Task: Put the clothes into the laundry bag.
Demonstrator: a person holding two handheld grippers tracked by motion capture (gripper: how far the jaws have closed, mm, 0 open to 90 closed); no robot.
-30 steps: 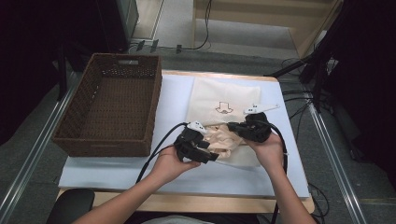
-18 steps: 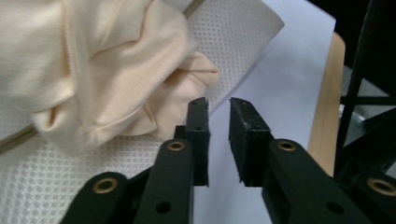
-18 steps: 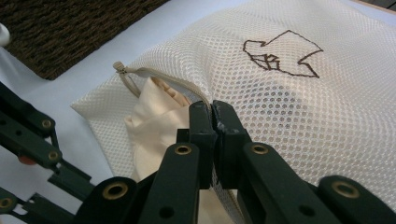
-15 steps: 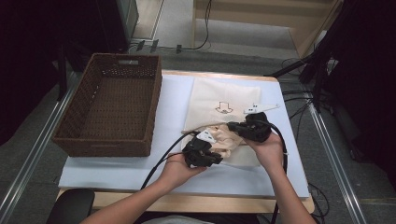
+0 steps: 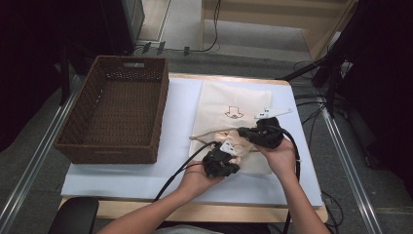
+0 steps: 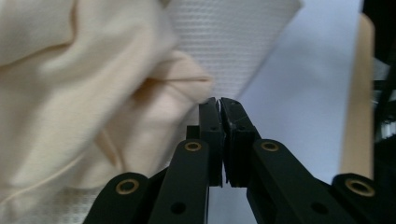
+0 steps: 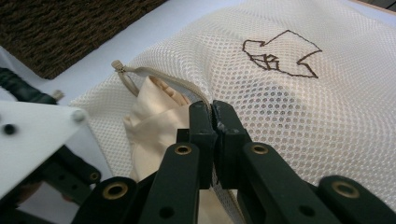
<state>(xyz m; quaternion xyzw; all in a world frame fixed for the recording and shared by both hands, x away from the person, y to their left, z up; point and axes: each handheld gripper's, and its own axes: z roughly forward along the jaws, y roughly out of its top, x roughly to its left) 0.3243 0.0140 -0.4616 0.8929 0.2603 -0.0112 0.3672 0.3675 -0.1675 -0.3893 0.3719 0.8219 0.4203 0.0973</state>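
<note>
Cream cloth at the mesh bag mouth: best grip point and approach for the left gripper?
Grip the bunched fold of the cream cloth that sticks out of the mesh bag. Likely come from the open zipper side: the fold stands proud there, while mesh covers the rest.

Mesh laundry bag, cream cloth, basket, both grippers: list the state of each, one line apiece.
mesh laundry bag: lying flat on the table, zipper open at its near edge.
cream cloth: crumpled, partly inside the bag's opening.
wicker basket: upright, empty.
left gripper: jaws have just been closing, now shut on the mesh edge beside the cloth.
right gripper: shut on the bag's edge by the zipper.
</note>
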